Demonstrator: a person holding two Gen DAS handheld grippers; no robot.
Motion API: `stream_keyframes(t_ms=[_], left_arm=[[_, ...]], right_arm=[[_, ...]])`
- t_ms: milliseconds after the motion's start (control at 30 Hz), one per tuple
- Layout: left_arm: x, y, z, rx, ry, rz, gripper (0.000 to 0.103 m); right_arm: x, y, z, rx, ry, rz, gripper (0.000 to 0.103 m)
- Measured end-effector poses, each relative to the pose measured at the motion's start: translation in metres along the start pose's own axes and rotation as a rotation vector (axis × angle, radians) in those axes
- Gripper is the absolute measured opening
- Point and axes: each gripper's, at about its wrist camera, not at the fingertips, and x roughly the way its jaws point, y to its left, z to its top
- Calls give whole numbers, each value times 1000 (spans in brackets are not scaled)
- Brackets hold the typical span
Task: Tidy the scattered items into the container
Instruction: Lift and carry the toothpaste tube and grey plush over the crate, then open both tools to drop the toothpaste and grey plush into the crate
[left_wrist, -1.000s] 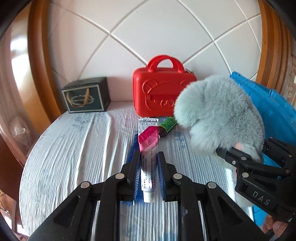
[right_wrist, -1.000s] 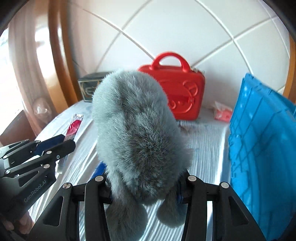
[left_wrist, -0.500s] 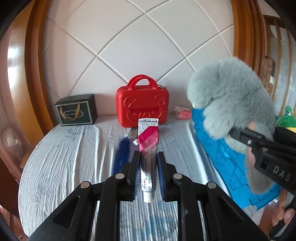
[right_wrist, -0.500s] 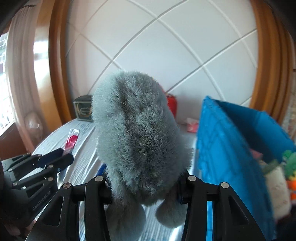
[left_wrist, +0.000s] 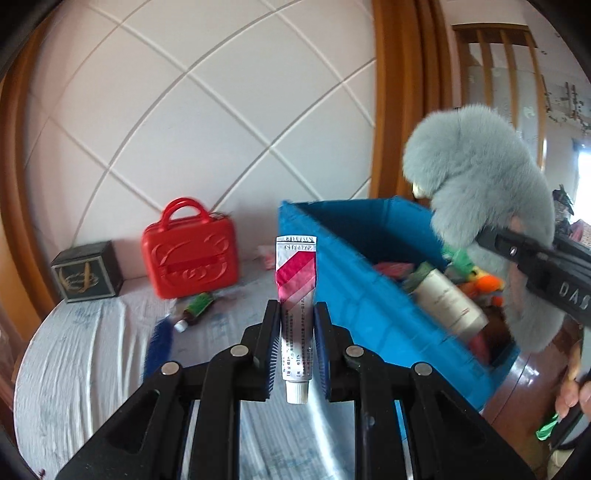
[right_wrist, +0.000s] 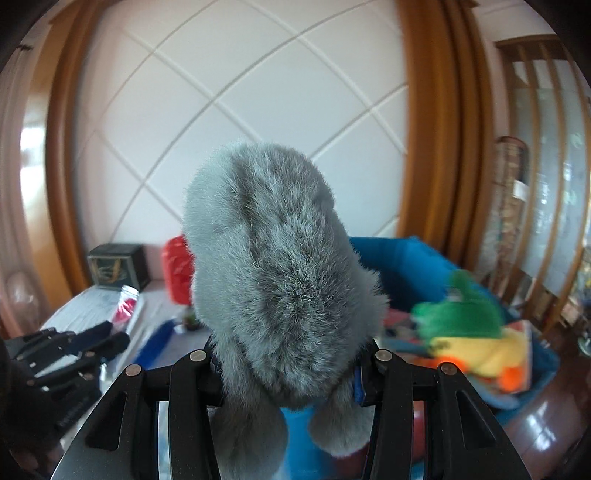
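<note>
My left gripper is shut on a white tube with red stripes and holds it up in the air, left of the blue bin. My right gripper is shut on a grey plush toy and holds it above the blue bin. The plush also shows in the left wrist view, over the bin's right side. The bin holds a white bottle, a green and yellow plush and other items.
On the striped cloth lie a blue brush and a small green bottle. A red toy case and a dark box stand at the back by the tiled wall. A pink packet lies behind the bin.
Both grippers have risen and swung right with their loads. The plush now hangs over the bin's open top, and the bin's inside has come into view.
</note>
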Motion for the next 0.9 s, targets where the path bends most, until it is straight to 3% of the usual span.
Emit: stream_keyframes(t_ms=[233, 367, 467, 567, 767, 867, 900], left_arm=[[46, -131, 25, 51, 23, -88, 18], [86, -177, 18, 70, 156, -59, 18], [106, -186, 10, 61, 237, -22, 18], [113, -196, 7, 82, 246, 35, 18], [106, -205, 2, 79, 237, 74, 19], [103, -204, 0, 74, 236, 87, 25], [104, -204, 1, 71, 234, 94, 31]], right_arm=[[15, -105, -21, -44, 52, 4, 45], [43, -141, -41, -67, 130, 44, 45], [64, -163, -59, -56, 200, 96, 46], [78, -173, -69, -67, 219, 124, 46], [101, -169, -78, -137, 249, 129, 46], [102, -173, -79, -137, 248, 147, 48], [100, -175, -78, -137, 244, 152, 50]])
